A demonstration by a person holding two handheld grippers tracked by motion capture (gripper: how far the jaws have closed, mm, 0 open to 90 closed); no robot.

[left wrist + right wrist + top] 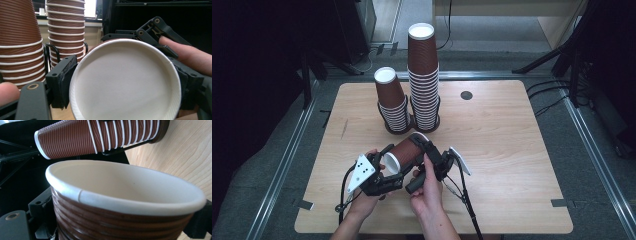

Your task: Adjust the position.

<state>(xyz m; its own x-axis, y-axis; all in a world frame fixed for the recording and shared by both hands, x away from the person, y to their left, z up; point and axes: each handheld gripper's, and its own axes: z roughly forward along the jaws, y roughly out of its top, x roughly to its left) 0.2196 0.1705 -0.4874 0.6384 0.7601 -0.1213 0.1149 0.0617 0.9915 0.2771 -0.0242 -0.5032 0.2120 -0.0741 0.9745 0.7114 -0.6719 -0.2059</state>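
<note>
High view: brown ribbed cup held lying on its side above the near middle of the surface, white base turned toward the near left, open mouth toward the far right. Left claw sits at the base end, right claw at the mouth end; both hands wrap the grips just below. Left gripper view: cup base faces the lens, one black pad just beside its left edge, the other jaw at its right edge behind the rim; jaws stand a little apart around the base, and whether the pads press cannot be told for sure, so grip looks slack. Right gripper view: cup mouth and rolled white rim close to the lens, ribbed wall running down between the two jaws, which sit against it on both sides; right claw clamped on the cup. Two stacks of upturned cups stand at the far middle of the surface, short stack left, tall stack right, touching or nearly so, each in a dark wire holder. Small dark disc lies right of the tall stack, well apart from the hands.
</note>
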